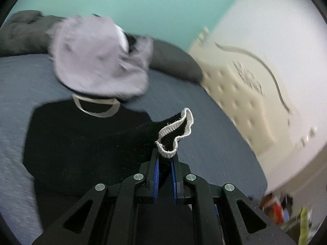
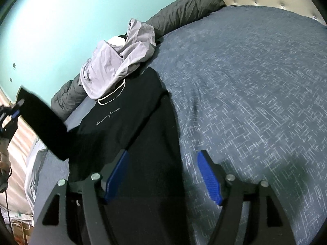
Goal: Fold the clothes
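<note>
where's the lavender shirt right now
The lavender shirt lies crumpled at the bed's far edge by the teal wall, overlapping the black sweatshirt's collar, beside the grey duvet.

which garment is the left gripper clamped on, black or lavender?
The black shirt: left gripper pinches its white-edged sleeve cuff. The lavender garment lies crumpled, untouched, beyond the collar.

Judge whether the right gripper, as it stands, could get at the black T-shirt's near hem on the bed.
Probably yes. The right gripper hangs open and empty right over the black T-shirt, and nothing lies between them. The left gripper pinches only the sleeve cuff, off to one side.
</note>
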`<action>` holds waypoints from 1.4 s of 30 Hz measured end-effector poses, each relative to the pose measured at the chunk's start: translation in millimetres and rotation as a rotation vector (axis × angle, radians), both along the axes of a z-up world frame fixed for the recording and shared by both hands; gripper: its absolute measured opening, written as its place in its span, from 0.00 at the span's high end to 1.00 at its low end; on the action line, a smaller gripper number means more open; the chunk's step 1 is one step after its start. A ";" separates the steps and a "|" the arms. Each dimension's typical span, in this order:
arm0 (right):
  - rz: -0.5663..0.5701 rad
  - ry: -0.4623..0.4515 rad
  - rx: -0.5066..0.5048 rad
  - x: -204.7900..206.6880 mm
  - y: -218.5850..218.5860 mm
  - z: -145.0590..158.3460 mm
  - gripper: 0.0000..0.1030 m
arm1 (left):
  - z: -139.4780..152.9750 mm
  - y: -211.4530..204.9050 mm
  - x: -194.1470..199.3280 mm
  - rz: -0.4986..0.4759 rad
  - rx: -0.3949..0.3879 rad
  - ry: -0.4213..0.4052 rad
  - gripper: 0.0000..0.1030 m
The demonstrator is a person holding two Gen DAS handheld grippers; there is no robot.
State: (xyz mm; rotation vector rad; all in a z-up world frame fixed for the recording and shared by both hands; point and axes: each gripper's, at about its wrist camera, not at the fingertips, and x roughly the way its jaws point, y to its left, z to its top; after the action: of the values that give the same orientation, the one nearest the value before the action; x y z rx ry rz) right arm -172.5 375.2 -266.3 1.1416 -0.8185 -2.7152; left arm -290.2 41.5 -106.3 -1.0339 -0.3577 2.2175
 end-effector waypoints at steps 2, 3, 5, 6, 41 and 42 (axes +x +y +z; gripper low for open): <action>0.001 0.004 -0.003 2.4 0.8 0.3 0.31 | -19.7 31.1 11.4 -0.063 -0.036 -0.028 0.90; 0.002 0.008 -0.004 3.7 1.2 0.9 0.31 | -30.9 45.0 16.8 -0.090 -0.058 -0.048 0.90; 0.004 0.013 -0.004 5.0 2.0 1.3 0.31 | -57.7 63.4 26.6 -0.131 -0.105 -0.093 0.90; 0.005 0.013 -0.007 5.5 2.3 1.3 0.31 | -71.2 72.3 31.4 -0.151 -0.129 -0.116 0.87; 0.223 -0.104 -0.084 -35.4 -51.9 -27.6 0.31 | -134.7 -156.3 18.7 0.260 -0.311 -0.209 0.38; 0.223 -0.111 -0.075 -37.2 -53.3 -28.7 0.31 | -135.2 -157.5 18.1 0.263 -0.315 -0.212 0.38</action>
State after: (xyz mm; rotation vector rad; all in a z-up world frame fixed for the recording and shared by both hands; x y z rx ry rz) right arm -209.7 321.9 -295.0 1.2923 -0.7500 -2.4403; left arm -272.0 -116.0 -241.4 -1.4702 -0.2519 2.4570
